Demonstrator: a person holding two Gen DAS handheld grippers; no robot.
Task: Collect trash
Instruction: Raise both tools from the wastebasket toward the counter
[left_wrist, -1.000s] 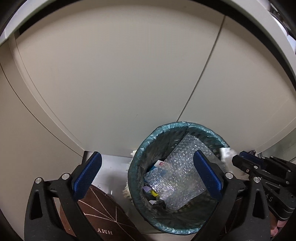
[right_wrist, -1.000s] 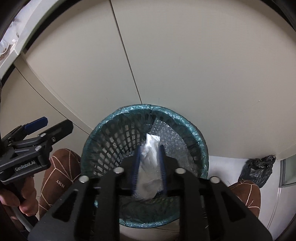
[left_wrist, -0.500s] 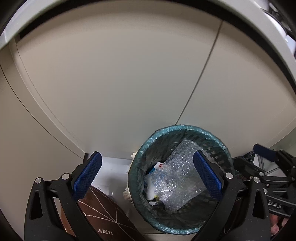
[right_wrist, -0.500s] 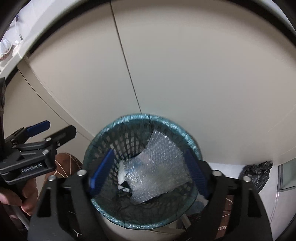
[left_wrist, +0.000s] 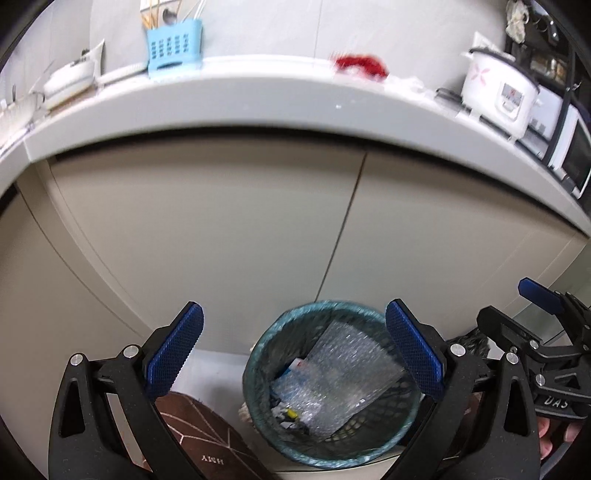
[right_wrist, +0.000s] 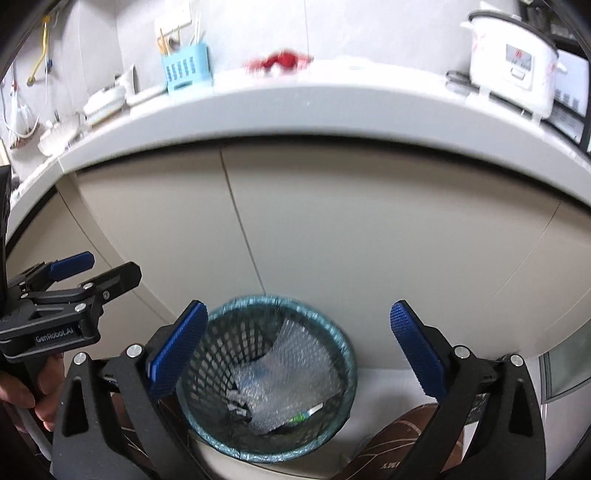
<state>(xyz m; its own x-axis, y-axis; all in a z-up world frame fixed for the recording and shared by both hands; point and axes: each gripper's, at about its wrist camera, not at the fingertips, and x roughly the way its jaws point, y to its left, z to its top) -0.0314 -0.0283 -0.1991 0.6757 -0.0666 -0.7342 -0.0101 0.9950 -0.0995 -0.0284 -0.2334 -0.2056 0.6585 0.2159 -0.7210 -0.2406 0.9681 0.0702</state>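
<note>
A teal mesh trash basket (left_wrist: 258, 354) stands on the floor against the cabinet, also in the right wrist view (right_wrist: 343, 354). Inside lie bubble wrap (left_wrist: 347, 373), also in the right wrist view (right_wrist: 295, 373), and small scraps. My left gripper (left_wrist: 293, 360) is open and empty above the basket. My right gripper (right_wrist: 297, 356) is open and empty above it too. Something red (left_wrist: 360, 64) lies blurred on the counter, also in the right wrist view (right_wrist: 280, 61).
A white counter edge (left_wrist: 258, 107) runs above beige cabinet doors (left_wrist: 207, 221). On it stand a blue utensil caddy (left_wrist: 173, 46), dishes and a white rice cooker (left_wrist: 498, 92). Brown slippers (left_wrist: 199, 439) and a black bag (left_wrist: 471, 341) lie by the basket.
My right gripper opened and dropped the white wad into the basket. Both grippers then rose and tilted up, bringing the counter into view.
</note>
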